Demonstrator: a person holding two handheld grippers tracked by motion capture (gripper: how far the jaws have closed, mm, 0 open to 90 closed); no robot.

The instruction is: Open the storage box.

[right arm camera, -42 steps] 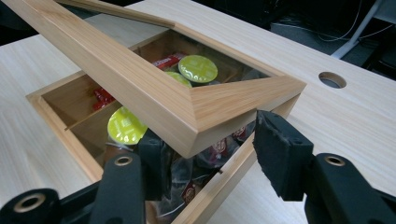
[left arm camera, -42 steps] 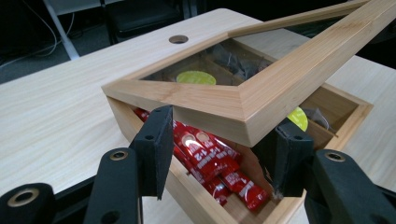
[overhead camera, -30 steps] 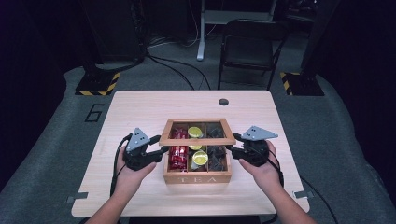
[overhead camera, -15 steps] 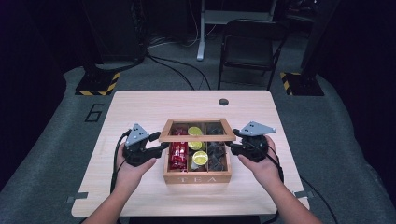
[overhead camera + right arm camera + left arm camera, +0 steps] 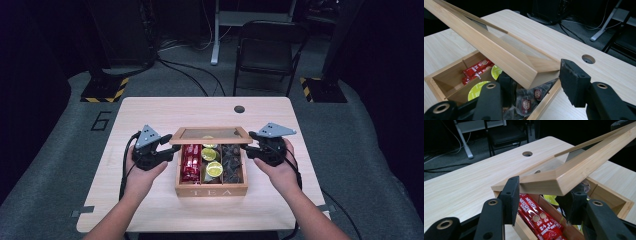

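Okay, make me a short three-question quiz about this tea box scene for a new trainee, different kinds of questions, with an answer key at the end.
1. True or false: the lid of the tea box lies flat and shut.
2. Multiple choice: which compartment holds the red Nescafe sticks, seen from the high view? A) left B) middle C) right
3. Fill in: the left claw and the right claw each sit at a front ____ of the lid.

Key
1. False; its front edge is raised, tilting up over the box.
2. A; the yellow-green packets fill the middle, the dark tea bags the right.
3. Corner.
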